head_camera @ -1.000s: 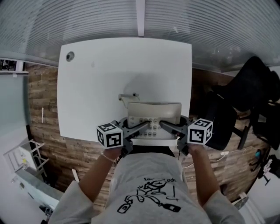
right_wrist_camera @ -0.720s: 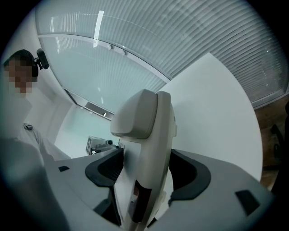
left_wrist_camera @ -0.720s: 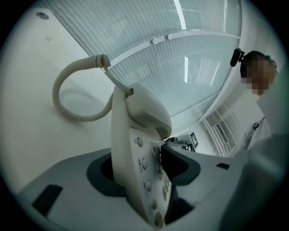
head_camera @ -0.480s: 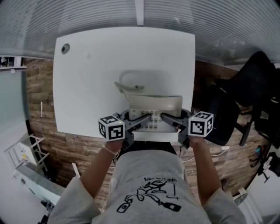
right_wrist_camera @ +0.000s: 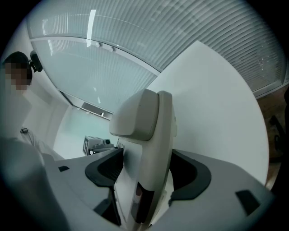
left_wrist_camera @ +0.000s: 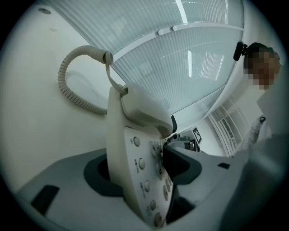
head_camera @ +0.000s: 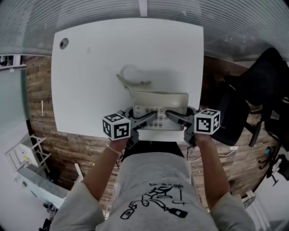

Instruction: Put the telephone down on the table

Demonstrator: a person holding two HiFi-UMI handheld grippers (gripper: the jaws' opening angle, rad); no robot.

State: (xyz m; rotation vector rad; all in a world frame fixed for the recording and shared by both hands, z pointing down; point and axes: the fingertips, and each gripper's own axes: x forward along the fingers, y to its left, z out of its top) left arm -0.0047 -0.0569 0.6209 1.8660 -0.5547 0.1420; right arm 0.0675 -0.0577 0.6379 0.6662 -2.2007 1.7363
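Observation:
A beige desk telephone (head_camera: 160, 104) with its handset (left_wrist_camera: 140, 108) on the cradle is at the near edge of the white table (head_camera: 90, 81). Its coiled cord (head_camera: 128, 74) curls over the tabletop behind it. My left gripper (head_camera: 151, 118) holds the telephone's left side; its jaws are opening, with the keypad body (left_wrist_camera: 135, 162) still between the pads. My right gripper (head_camera: 168, 115) is shut on the telephone's right side (right_wrist_camera: 151, 149). In the gripper views the telephone stands edge-on between the jaws, and whether its base touches the table is hidden.
A round cable hole (head_camera: 63, 43) sits in the table's far left corner. A black office chair (head_camera: 253, 99) stands to the right of the table, and a frosted glass wall (head_camera: 144, 9) runs behind it. Wood flooring (head_camera: 38, 99) shows at both sides.
Both grippers have come down together with the telephone toward the table's near edge. More of the coiled cord now lies on the tabletop behind it.

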